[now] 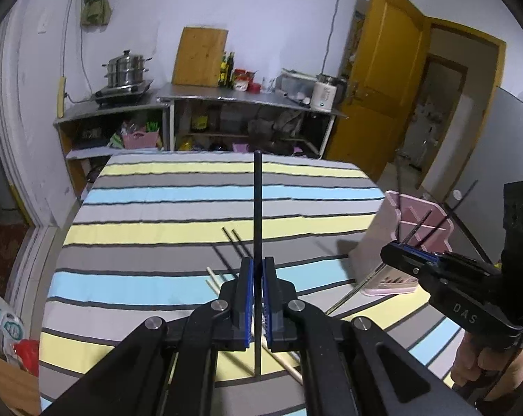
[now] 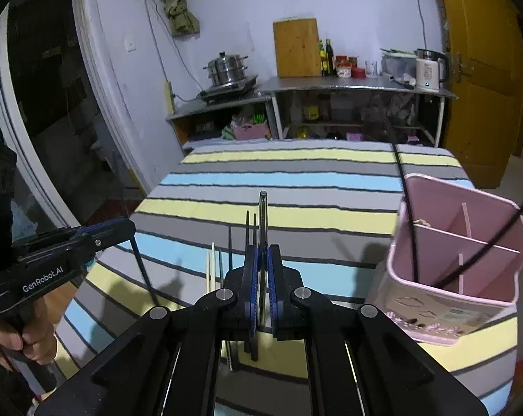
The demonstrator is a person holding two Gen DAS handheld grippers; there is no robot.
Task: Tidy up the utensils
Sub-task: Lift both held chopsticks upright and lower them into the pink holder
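Chopsticks: left gripper (image 1: pixel 257 277) is clamped on a black chopstick (image 1: pixel 257 208), pinched low on the shaft so most of it stands up toward 12 o'clock. Right gripper (image 2: pixel 262 260) is closed on a metal chopstick (image 2: pixel 263 215), likewise gripped low.

Handling, judged: thin, stiff, light rods; the metal one looks smooth and likely slippery, and both could pivot in a narrow pinch. A grip nearer mid-shaft would steady them.

Look: black one matte and slim, metal one shiny with a blunt tip. Loose pale wooden chopsticks (image 1: pixel 227 287) and dark ones (image 2: pixel 251 228) lie on the striped table (image 1: pixel 157 222). The pink holder (image 2: pixel 452 263), divided into compartments, sits at 3 o'clock and already has dark sticks leaning inside.
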